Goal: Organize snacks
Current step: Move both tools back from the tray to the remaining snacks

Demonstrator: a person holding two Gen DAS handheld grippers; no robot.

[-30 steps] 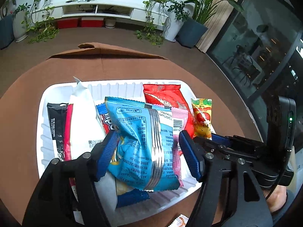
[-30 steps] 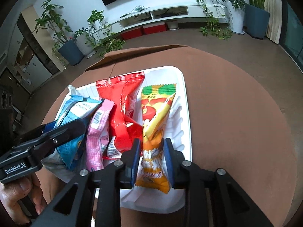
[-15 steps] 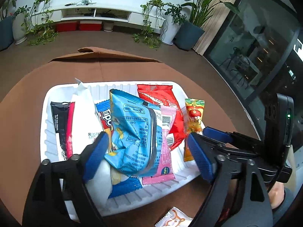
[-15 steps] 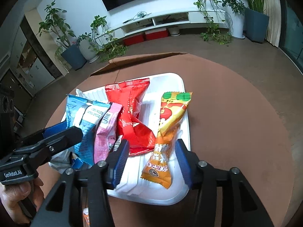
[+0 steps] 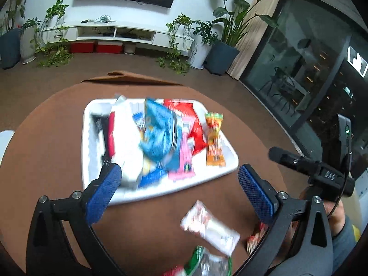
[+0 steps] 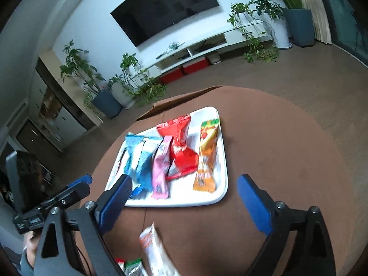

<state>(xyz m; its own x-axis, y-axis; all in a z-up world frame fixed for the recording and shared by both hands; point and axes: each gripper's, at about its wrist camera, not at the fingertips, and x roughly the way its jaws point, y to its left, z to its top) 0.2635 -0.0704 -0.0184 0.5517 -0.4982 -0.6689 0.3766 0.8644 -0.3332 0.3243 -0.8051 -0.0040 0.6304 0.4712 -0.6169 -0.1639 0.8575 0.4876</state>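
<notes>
A white tray (image 5: 226,148) (image 6: 223,179) on the round brown table holds a row of snack packs: a white pack (image 5: 126,135), a blue pack (image 5: 159,133) (image 6: 141,158), a pink pack (image 5: 186,151) (image 6: 161,168), a red pack (image 5: 192,122) (image 6: 180,145) and an orange pack (image 5: 214,143) (image 6: 205,158). My left gripper (image 5: 179,182) is open and empty, pulled back over the tray's near edge. My right gripper (image 6: 185,199) is open and empty, just short of the tray. Loose packs lie on the table in front: a white-and-red one (image 5: 209,226) (image 6: 154,250) and a green-and-clear one (image 5: 204,264) (image 6: 131,266).
The right gripper's body (image 5: 317,172) shows at the right of the left wrist view; the left gripper's body (image 6: 50,203) shows at the left of the right wrist view. A cardboard flap (image 5: 128,79) lies beyond the tray. A small red pack (image 5: 255,240) lies near the right hand.
Both grippers have opened wide and drawn back from the tray. The right one let go of the orange pack, which now lies in the tray. Loose packs on the table came into view.
</notes>
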